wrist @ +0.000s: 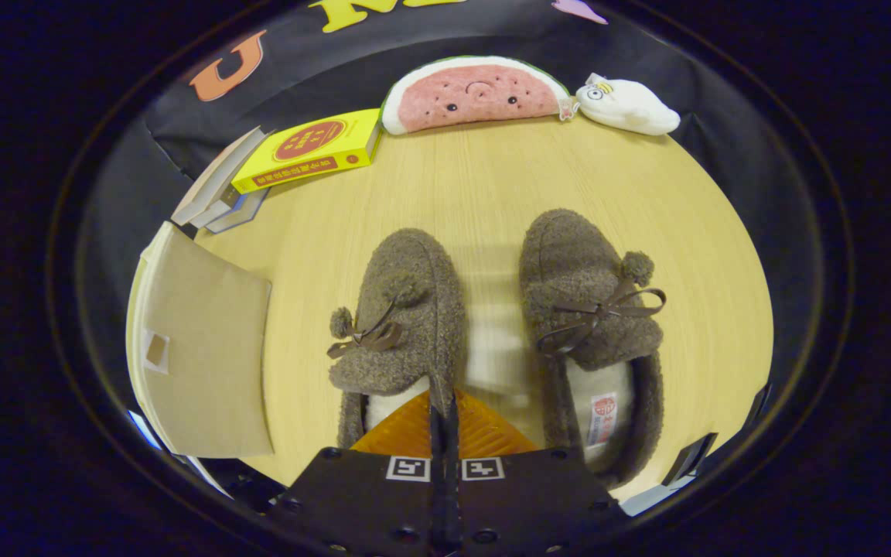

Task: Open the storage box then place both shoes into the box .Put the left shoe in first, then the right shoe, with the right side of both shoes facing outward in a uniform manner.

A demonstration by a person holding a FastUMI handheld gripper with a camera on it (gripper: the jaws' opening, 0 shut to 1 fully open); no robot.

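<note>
Wooden table (445, 201) carries both shoes lengthwise ahead; the fingers (443, 422) are pinched together on the left shoe's (407, 309) inner collar edge.

Brown fuzzy shoes (492, 317), seemingly white-lined

A watermelon-slice plush (476, 94) is lying at the far edge of the wooden table (492, 182), with a white plush toy (629, 107) sitting just beside it. A yellow book (308, 148) is resting on a stack of books (217, 193).
</note>
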